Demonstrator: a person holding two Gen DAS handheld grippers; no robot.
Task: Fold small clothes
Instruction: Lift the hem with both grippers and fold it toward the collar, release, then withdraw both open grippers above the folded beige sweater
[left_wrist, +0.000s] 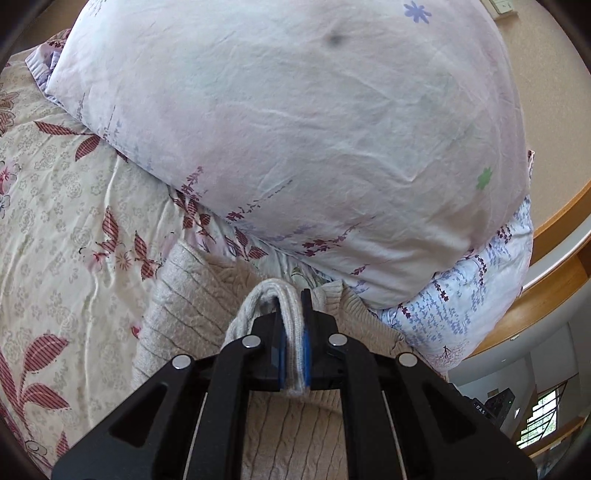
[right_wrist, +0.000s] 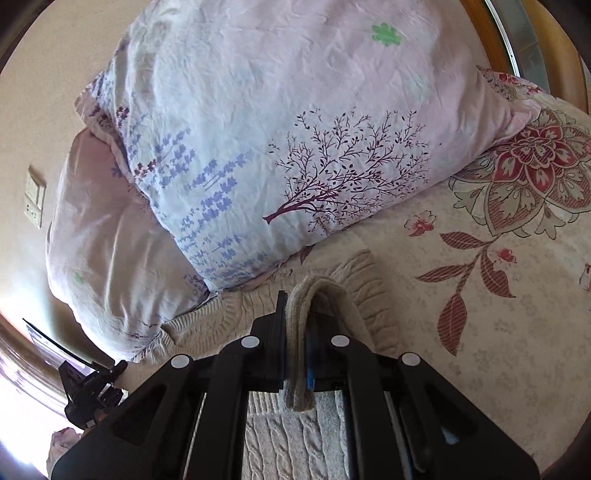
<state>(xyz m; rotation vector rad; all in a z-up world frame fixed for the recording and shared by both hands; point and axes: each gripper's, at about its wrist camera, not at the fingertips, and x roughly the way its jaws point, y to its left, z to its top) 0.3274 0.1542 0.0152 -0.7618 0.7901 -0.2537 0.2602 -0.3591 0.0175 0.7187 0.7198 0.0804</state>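
Two grippers: each was clamped on a pinched fold of knit.
Left gripper (left_wrist: 292, 332): jaws closed on the beige cable-knit sweater (left_wrist: 177, 295).
Right gripper (right_wrist: 297, 332): jaws closed on the same sweater's ribbed edge.
Sweater: lay on the floral bedsheet (left_wrist: 55, 229), touching the pillows (left_wrist: 288, 125).

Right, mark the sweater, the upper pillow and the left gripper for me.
sweater (left_wrist: 177, 295): left wrist view, on the ribbed knit lying on the bedsheet.
upper pillow (left_wrist: 295, 129): left wrist view, on its pale wrinkled face.
left gripper (left_wrist: 293, 347): left wrist view, between the fingertips, clamped on a knit fold.
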